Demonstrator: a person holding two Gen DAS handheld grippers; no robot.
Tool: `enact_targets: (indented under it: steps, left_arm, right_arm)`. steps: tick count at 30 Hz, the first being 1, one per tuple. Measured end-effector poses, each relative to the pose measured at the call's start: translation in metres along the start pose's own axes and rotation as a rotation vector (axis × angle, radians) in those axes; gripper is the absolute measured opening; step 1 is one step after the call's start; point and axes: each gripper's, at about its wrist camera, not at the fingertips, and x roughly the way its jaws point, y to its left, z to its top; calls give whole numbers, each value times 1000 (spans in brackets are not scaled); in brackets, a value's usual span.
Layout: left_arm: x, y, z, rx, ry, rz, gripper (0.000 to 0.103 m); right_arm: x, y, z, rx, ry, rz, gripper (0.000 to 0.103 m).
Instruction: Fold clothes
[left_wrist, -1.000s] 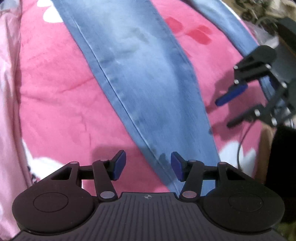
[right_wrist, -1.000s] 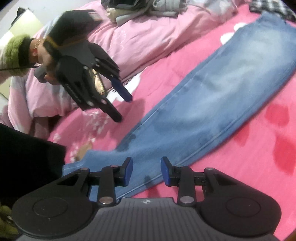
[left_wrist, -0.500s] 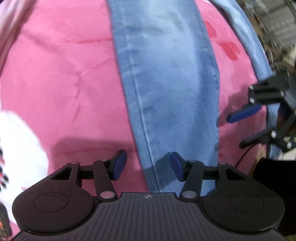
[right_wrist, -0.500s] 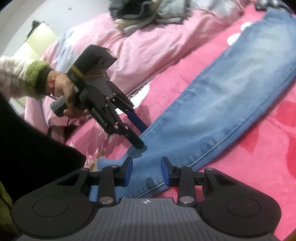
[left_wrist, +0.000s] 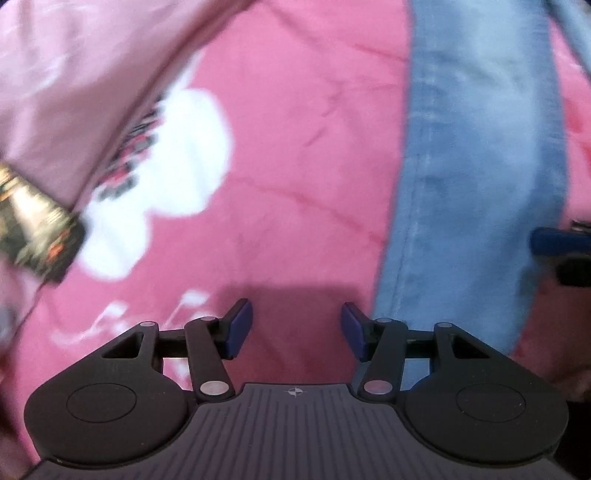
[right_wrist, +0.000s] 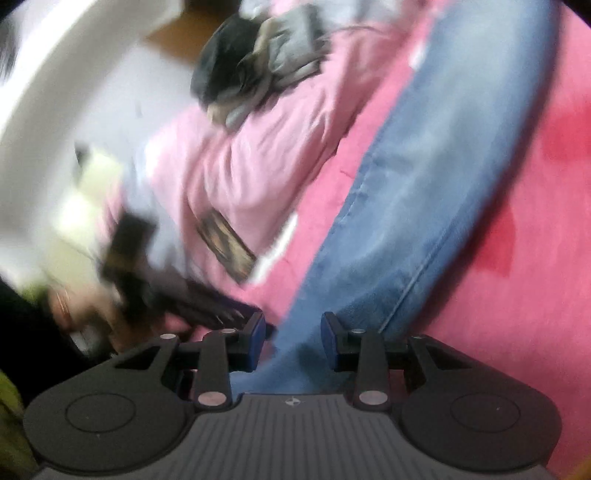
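Nearest the right wrist camera, the right hand-held gripper (right_wrist: 292, 341) has its jaws partly apart with the hem end of the jeans (right_wrist: 436, 206) lying in the gap; the picture is blurred, and the pads do not appear to press the cloth, so it reads as open around the leg, not gripping it. In the left wrist view the left hand-held gripper (left_wrist: 296, 329) points down at the bed cover (left_wrist: 295, 155), its jaws apart and nothing between them; the jeans leg (left_wrist: 476, 192) lies just to the right of its right pad.

The jeans lie flat on the pink bed cover, one leg running from the near hem away toward the far end of the bed. Denim of this kind is probably soft yet fairly heavy, with some body; it should drape and sag if lifted by one point, and it is not fragile or slippery. The stitched side seam and the hem are likely the firmest places to pinch, since the doubled cloth gives the pads something thick to bite on. Taking the hem at both edges, one gripper on each, would likely keep the leg from twisting as it is carried over.

Further off, a small patterned packet (right_wrist: 225, 243) lies beside the rumpled pink quilt (right_wrist: 258, 147), and a dark heap of clothes (right_wrist: 255, 66) sits on the quilt at the far side.
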Motion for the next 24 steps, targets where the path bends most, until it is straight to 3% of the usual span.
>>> enact_targets:
  steps: [2,6,11,15,18,24]
  left_arm:
    - [-15,6,-6,8,-7,56,53]
    - [-49,19,-12,29,-22,136,55]
    - [-41,20,-28,-4,-13,-15,57]
    - [-4,29,-43,-92,-3,-20,57]
    - [9,49,-57,-170,-23,-123,57]
    - [10,76,-70,-97,-40,-321,57]
  right_arm:
    - [2,-7,3,31,11,62,36]
    - [14,-1,9,6,128,144,36]
    - [23,8,7,-1,193,188,36]
    - [27,11,-6,-24,224,170,36]
    - [34,22,-19,-29,272,138,36]
    - [38,53,-38,-20,346,92,37]
